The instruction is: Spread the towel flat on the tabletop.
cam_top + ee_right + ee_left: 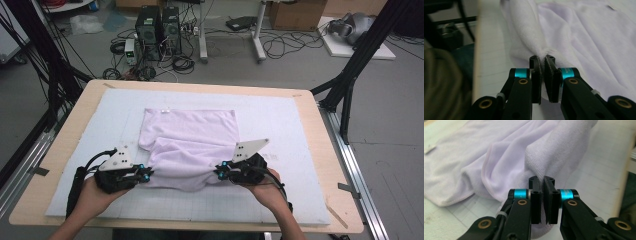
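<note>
Towel: lilac cloth (187, 142) is lying on the white gridded mat (280, 125), far half flat, near edge being lifted and bunched between my two tools.
Left gripper: (145, 175) I am pinching the towel's near left corner; in the left gripper view the jaws are clamped tight on a thick fold of cloth (549, 157), with only a sliver of gap between the pads.
Left hand: (95, 197) I am holding the tool low over the mat, pointing inward toward the cloth.
Middle span: the edge between the two grips is sagging and wrinkling, not taut.
Right gripper: (220, 170) I am gripping the near right corner; in the right gripper view the jaws are squeezed shut on a gathered ridge of towel (524, 32).
Right hand: (267, 192) I am keeping it near the table's (65, 145) front edge, wrist angled inward.
Step in hand: I judge I am starting to carry the near edge over toward the far edge for a fold.
Risk, slip: both bites look shallow, near the pad tips, so a quick pull could be dragging the cloth out of one grip.
Risk, skew: if one hand is travelling faster, the fold would be landing crooked.
Risk, drag: lifting too low could be pulling the flat far half across the mat and bunching it.
</note>
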### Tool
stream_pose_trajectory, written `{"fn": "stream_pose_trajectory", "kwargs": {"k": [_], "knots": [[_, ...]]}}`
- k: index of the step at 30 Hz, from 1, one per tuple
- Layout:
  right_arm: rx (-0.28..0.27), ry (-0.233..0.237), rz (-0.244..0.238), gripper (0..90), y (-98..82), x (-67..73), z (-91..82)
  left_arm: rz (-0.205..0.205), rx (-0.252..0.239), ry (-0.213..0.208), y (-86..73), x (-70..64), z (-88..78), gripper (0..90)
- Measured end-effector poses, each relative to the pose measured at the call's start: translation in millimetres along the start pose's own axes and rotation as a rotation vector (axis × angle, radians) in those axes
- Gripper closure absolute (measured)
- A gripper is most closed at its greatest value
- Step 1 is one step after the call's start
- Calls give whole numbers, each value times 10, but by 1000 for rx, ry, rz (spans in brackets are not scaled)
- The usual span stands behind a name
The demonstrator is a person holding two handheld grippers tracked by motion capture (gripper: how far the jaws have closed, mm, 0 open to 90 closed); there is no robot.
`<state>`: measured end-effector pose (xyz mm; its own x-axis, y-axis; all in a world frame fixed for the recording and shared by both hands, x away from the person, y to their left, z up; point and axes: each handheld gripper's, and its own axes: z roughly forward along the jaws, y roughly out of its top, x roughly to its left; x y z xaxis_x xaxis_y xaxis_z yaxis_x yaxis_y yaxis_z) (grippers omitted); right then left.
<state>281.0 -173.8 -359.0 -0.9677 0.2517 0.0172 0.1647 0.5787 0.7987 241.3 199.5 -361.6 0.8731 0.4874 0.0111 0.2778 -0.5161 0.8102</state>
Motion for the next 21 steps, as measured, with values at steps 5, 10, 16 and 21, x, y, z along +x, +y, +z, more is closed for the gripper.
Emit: {"fn": "stream_pose_trajectory", "kwargs": {"k": [5,10,16,21], "knots": [[-37,140,-29,765,196,232,-324,20,-78,-38,55,-139,-193,637],[-40,56,10,669,73,120,-385,23,-35,-4,-8,-13,33,569],[8,7,129,602,-486,-117,-19,4,44,-30,-151,166,530,568],[100,-44,157,572,-764,-132,220,28,154,-50,-229,237,872,589]]}}
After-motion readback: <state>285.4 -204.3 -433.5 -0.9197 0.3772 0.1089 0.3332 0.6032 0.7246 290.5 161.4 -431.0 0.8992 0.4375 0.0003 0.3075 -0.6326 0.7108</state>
